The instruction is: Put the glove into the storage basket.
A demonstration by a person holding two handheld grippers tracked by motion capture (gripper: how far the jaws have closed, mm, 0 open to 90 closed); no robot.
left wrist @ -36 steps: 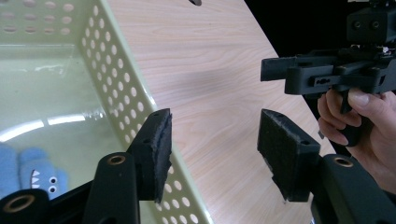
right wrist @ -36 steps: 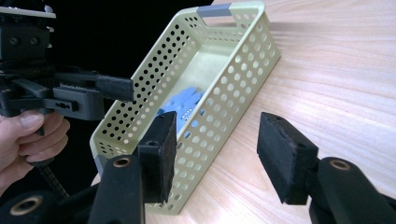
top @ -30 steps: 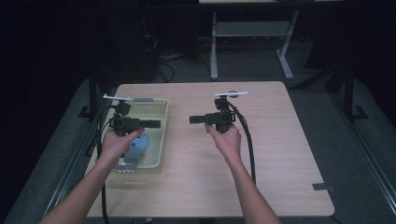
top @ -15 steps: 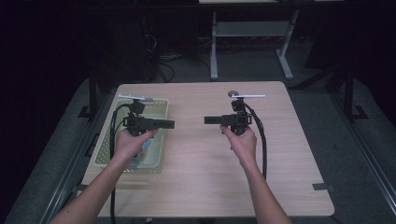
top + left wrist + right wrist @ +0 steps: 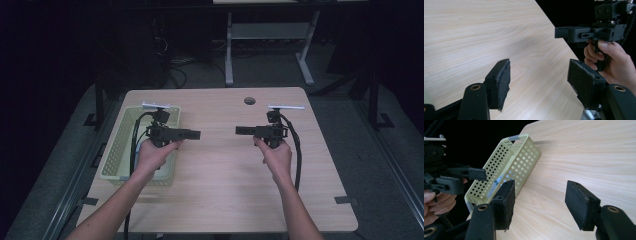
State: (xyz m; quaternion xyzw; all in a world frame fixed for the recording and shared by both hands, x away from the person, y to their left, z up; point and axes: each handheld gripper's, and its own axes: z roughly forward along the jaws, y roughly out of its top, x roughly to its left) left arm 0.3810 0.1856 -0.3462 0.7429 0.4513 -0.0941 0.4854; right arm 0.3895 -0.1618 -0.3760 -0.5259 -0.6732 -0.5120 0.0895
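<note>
So the biggest thing here is the light wood table [image 5: 220,190], which takes up the middle of the high view, with dark floor all around it and a small round hole [image 5: 249,101] near its far edge, upper centre of the frame. Next down in size is the pale green perforated basket [image 5: 116,155] sitting along the left side of the tabletop; in the right gripper view it runs diagonally from the upper middle down to the lower left, and you can't really make out what's inside it from any of the shots. Then there are the person's two forearms coming up from the bottom of the high view. The left hand [image 5: 155,154] is over the right edge of the basket and holds the left gripper [image 5: 192,134], which points toward the centre of the frame. The right hand [image 5: 274,154] is right of centre, well apart from the basket, holding the right gripper [image 5: 241,130] so it points back left, so the two grippers face each other with bare table between them. Both sets of jaws are spread wide with nothing between the pads, just wood grain behind them in each gripper view.
</note>
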